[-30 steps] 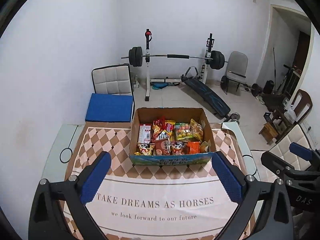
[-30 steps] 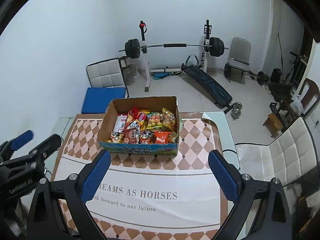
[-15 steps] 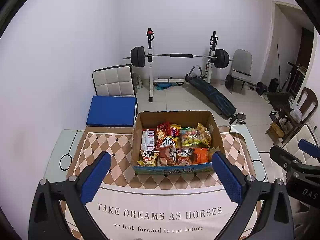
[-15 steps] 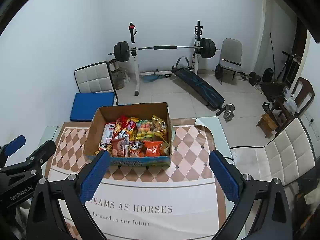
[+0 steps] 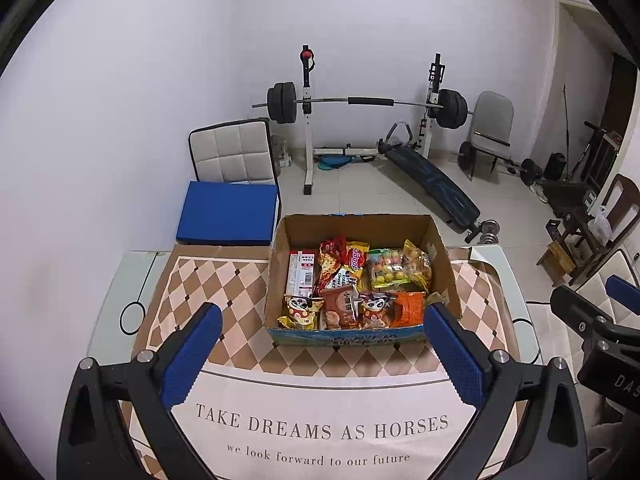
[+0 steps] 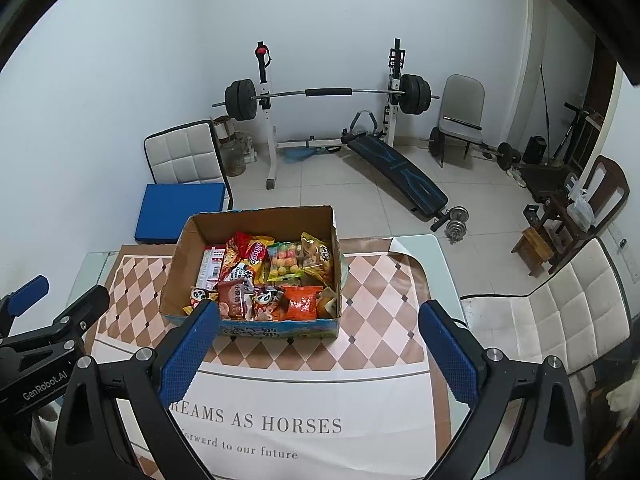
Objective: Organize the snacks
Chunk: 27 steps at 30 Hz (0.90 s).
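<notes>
The left gripper (image 5: 322,322) hangs above the table with its blue-padded fingers (image 5: 192,354) spread wide and nothing between them; the right gripper (image 6: 318,320) is splayed the same way and equally empty. Straight ahead of the left fingertips, framed in the gap between them, sits an open cardboard box (image 5: 356,226) packed with snacks; from the right gripper the box (image 6: 260,218) lies ahead and toward the left finger (image 6: 188,354), whose tip overlaps the box's near corner in the picture. The box's blue front panel (image 5: 352,338) carries print too small to read. Inside, a white carton with a barcode label (image 5: 302,276) stands at the side nearer the left finger, a red-and-yellow pack reading "Scoop" (image 5: 356,258) lies beyond it, a clear bag of coloured balls (image 5: 386,270) sits toward the right finger, and two panda-face packets (image 5: 298,308) flank a brown bag (image 5: 340,306) along the near wall, with an orange bag (image 5: 410,308) beside them. Under both grippers the checked tablecloth (image 5: 236,292) reads "TAKE DREAMS AS HORSES" (image 5: 322,426) and, smaller, "we look forward to our future". The left gripper's body, seen from the right wrist camera, is marked "GenRobot.AI" (image 6: 44,384).
</notes>
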Each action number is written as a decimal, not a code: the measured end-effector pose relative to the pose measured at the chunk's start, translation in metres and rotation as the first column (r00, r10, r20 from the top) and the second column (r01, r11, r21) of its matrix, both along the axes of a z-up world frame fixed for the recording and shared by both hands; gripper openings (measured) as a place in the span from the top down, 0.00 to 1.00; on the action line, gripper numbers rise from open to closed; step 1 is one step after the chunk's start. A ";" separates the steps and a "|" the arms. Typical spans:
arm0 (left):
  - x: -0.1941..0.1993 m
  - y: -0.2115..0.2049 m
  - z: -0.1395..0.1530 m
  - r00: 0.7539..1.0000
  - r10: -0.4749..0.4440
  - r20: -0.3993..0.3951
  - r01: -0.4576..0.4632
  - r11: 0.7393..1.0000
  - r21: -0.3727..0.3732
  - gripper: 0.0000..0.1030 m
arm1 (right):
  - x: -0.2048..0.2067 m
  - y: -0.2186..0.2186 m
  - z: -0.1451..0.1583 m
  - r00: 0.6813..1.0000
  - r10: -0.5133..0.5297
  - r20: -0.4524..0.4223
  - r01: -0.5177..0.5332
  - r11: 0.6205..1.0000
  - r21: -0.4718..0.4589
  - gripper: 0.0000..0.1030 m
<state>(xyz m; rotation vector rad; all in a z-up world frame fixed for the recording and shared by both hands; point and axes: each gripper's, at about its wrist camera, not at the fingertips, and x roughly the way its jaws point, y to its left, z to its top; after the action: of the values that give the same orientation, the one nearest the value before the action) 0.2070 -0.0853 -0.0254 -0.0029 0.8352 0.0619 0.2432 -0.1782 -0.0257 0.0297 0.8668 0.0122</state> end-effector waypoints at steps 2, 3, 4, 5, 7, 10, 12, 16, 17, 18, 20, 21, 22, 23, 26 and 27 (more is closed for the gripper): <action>0.000 0.000 -0.001 1.000 0.000 -0.003 0.000 1.000 -0.003 0.00 | 0.001 -0.001 -0.001 1.000 0.001 -0.004 -0.001 1.000 -0.001 0.02; 0.000 0.000 -0.001 1.000 0.000 -0.006 0.000 1.000 -0.008 0.00 | 0.001 -0.001 -0.002 1.000 0.002 -0.008 -0.002 1.000 0.000 0.02; 0.001 0.000 -0.002 1.000 0.003 -0.008 -0.003 1.000 -0.009 0.00 | 0.001 -0.001 -0.002 1.000 0.002 -0.009 -0.002 1.000 0.001 0.02; 0.002 0.001 -0.004 1.000 0.004 -0.010 -0.004 1.000 -0.009 0.00 | 0.001 -0.001 -0.003 1.000 0.002 -0.010 -0.002 1.000 0.001 0.02; 0.001 0.000 -0.005 1.000 0.004 -0.014 -0.004 1.000 -0.010 0.00 | 0.001 -0.001 -0.004 1.000 0.002 -0.011 -0.002 1.000 0.000 0.02; 0.000 -0.002 -0.005 1.000 0.004 -0.017 -0.004 1.000 -0.009 0.00 | 0.001 -0.001 -0.004 1.000 0.002 -0.011 -0.002 1.000 -0.001 0.02; -0.001 -0.003 -0.006 1.000 0.003 -0.020 -0.003 1.000 -0.009 0.00 | 0.001 -0.001 -0.003 1.000 0.001 -0.011 -0.001 1.000 0.003 0.02; -0.001 -0.004 -0.007 1.000 0.002 -0.026 -0.002 1.000 -0.004 0.00 | -0.001 -0.002 -0.008 1.000 0.003 -0.018 -0.003 1.000 0.005 0.02; -0.001 -0.004 -0.008 1.000 0.000 -0.026 0.000 1.000 -0.003 0.00 | -0.002 -0.003 -0.009 1.000 0.004 -0.019 -0.004 1.000 0.003 0.01; -0.001 -0.005 -0.008 1.000 0.000 -0.027 0.000 1.000 -0.001 0.00 | -0.002 -0.003 -0.010 1.000 0.004 -0.020 -0.004 1.000 0.002 0.02; -0.001 -0.005 -0.009 1.000 0.001 -0.026 -0.001 1.000 -0.002 0.00 | -0.003 -0.004 -0.010 1.000 0.004 -0.019 -0.004 1.000 0.005 0.01; -0.001 -0.005 -0.009 1.000 0.003 -0.026 -0.003 1.000 -0.002 0.00 | -0.002 -0.003 -0.010 1.000 0.007 -0.019 -0.007 1.000 0.001 0.01; -0.001 -0.005 -0.009 1.000 0.004 -0.028 -0.004 1.000 -0.002 0.00 | -0.003 -0.004 -0.010 1.000 0.005 -0.018 -0.005 1.000 0.001 0.01; -0.002 -0.005 -0.009 1.000 0.003 -0.029 -0.003 1.000 -0.003 0.00 | -0.002 -0.004 -0.010 1.000 0.006 -0.018 -0.006 1.000 0.004 0.01; -0.003 -0.005 -0.011 0.999 0.003 -0.033 -0.003 1.000 -0.007 0.00 | -0.004 -0.005 -0.011 1.000 0.004 -0.017 -0.004 1.000 0.000 0.01; -0.003 -0.005 -0.012 0.999 0.002 -0.034 -0.002 1.000 -0.008 0.00 | -0.004 -0.005 -0.011 1.000 0.006 -0.018 -0.006 1.000 0.000 0.01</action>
<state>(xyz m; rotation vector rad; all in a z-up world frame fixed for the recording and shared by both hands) 0.2035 -0.0899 -0.0372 -0.0101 0.8699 0.0605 0.2396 -0.1830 -0.0367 0.0274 0.8846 0.0175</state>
